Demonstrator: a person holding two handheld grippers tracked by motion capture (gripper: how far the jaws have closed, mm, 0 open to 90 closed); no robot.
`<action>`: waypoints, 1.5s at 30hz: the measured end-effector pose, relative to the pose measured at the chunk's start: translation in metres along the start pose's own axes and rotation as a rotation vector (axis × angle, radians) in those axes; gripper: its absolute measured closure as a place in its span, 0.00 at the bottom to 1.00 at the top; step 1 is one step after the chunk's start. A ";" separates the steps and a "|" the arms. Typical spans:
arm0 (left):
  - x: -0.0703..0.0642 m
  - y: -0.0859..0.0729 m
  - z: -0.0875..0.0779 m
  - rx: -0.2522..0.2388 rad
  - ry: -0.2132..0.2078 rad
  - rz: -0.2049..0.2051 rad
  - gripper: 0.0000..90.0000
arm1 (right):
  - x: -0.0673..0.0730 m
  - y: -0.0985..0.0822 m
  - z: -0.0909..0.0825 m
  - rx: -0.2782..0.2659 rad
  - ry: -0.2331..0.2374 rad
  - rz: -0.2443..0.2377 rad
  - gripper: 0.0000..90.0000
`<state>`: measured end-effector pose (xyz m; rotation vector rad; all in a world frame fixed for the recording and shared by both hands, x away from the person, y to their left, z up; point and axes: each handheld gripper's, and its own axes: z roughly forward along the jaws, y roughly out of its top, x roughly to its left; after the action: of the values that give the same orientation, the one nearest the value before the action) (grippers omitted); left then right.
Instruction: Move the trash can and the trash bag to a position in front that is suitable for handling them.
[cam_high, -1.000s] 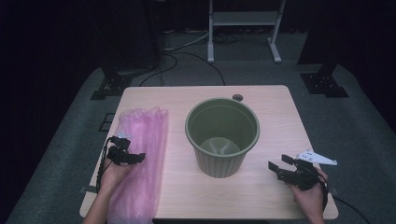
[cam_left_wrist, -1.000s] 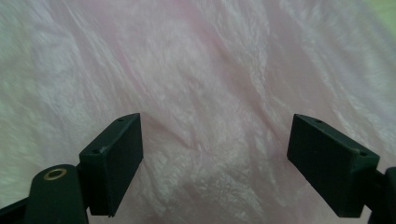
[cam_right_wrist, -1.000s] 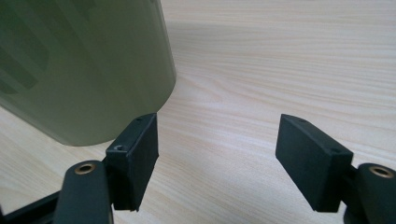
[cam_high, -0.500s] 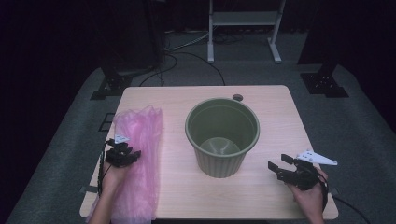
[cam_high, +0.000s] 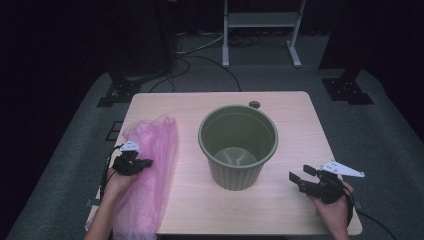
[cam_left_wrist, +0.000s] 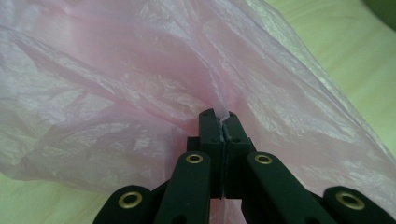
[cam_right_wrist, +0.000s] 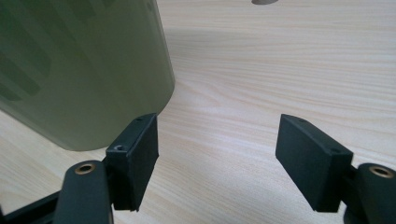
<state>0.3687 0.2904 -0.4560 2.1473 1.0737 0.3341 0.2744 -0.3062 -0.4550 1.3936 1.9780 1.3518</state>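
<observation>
The wooden table (cam_high: 300, 125) carries everything, and the largest thing on it is the pink plastic bag (cam_high: 150, 175), lying crumpled along the left edge and spilling over the near edge, right under and around the left gripper (cam_high: 142, 163). Next in size is the green ribbed bin (cam_high: 238, 145), standing upright and empty in the middle, well apart to the right of the left gripper and just ahead and to the left of the right gripper (cam_high: 299, 176).

What has just changed: a second ago the left gripper's jaws stood open over the film; they have been closing since, and now they are pressed together with a ridge of the bag (cam_left_wrist: 140, 93) pinched between the tips, the film fanning out beyond them. The bag has also bunched in slightly toward that hand compared with the earlier high views. I judge this to mean the bag is now secured and ready to be lifted off the table, presumably toward the bin to line it.

The right gripper (cam_right_wrist: 217, 140) rests low over bare wood with its jaws wide apart and nothing between them, the bin's wall (cam_right_wrist: 84, 70) just beyond its left jaw. It sits where it did a second ago.

A small dark disc (cam_high: 254, 104) lies beyond the bin, far from both grippers.
</observation>
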 end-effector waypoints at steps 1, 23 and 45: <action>-0.003 0.003 -0.002 0.003 -0.012 0.030 1.00 | 0.000 0.000 0.000 0.000 0.000 0.000 0.32; -0.045 0.098 -0.119 -0.287 -0.305 0.393 1.00 | 0.005 0.018 0.024 0.024 0.035 -0.005 0.33; -0.094 0.192 -0.178 -0.431 -0.394 0.592 1.00 | 0.032 0.057 0.065 0.014 0.086 -0.057 0.34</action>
<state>0.3348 0.2236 -0.1879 1.9740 0.1106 0.3499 0.3370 -0.2437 -0.4298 1.2950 2.0695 1.3961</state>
